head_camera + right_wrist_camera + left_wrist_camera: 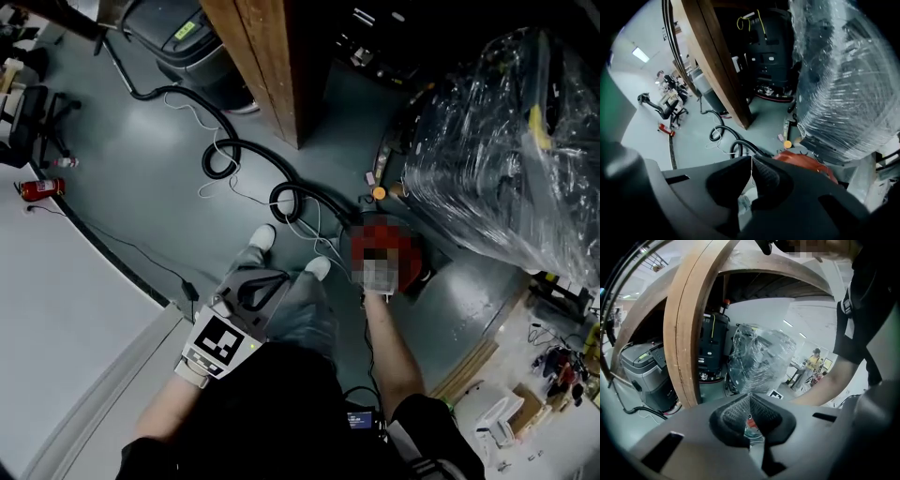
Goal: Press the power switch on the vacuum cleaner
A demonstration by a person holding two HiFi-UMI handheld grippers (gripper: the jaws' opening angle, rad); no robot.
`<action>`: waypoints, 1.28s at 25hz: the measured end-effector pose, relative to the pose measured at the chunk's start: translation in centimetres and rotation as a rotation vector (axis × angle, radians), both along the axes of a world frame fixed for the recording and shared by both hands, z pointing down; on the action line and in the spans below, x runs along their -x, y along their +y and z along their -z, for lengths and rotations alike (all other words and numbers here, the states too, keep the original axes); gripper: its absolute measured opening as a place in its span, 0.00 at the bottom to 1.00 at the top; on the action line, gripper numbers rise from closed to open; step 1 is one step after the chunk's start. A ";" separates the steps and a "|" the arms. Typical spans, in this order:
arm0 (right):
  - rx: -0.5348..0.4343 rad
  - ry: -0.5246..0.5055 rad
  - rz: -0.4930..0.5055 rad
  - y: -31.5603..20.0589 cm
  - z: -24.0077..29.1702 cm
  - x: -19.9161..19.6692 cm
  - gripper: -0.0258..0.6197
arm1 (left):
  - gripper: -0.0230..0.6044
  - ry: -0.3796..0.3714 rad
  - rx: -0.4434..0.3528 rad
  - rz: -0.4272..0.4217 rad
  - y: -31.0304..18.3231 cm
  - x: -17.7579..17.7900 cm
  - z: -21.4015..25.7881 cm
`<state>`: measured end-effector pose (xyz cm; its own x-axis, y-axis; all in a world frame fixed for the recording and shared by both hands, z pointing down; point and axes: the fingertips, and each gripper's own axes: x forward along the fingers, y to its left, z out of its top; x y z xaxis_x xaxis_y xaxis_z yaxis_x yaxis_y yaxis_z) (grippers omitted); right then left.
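Note:
The red vacuum cleaner (pixel 413 255) stands on the grey floor just ahead of my feet, and its black hose (pixel 225 150) snakes away to the upper left. My right arm reaches down to the vacuum's top, but a blurred patch hides the right gripper and any switch in the head view. In the right gripper view the right gripper (pixel 751 160) is shut and empty, with the red vacuum body (pixel 802 162) close behind the jaws. My left gripper (pixel 257 289) hangs above my legs to the left of the vacuum. It is shut and empty (pixel 750 397).
A wooden post (pixel 267 56) rises ahead. A large plastic-wrapped machine (pixel 506 150) crowds the vacuum's right side. A grey floor machine (pixel 187 37) sits at the back, and a thin white cable (pixel 220 159) lies beside the hose. A red fire extinguisher (pixel 39 189) lies far left.

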<state>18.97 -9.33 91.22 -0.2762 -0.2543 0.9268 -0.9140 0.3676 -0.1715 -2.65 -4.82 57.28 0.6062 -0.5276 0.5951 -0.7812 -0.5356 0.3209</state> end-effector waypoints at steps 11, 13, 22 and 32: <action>-0.249 -0.214 0.102 -1.8 22.1 8.0 0.08 | 0.06 0.023 -0.124 0.003 -1.4 2.8 7.7; -0.302 -0.241 0.112 -2.6 26.3 8.9 0.08 | 0.06 0.035 -0.155 0.003 -2.2 3.0 9.4; -0.529 -0.381 0.150 -3.6 43.9 11.6 0.08 | 0.06 0.091 -0.282 -0.024 -3.8 3.8 17.7; -0.807 -0.627 0.148 -2.3 57.4 15.0 0.08 | 0.06 0.154 -0.419 -0.034 -5.3 5.3 25.3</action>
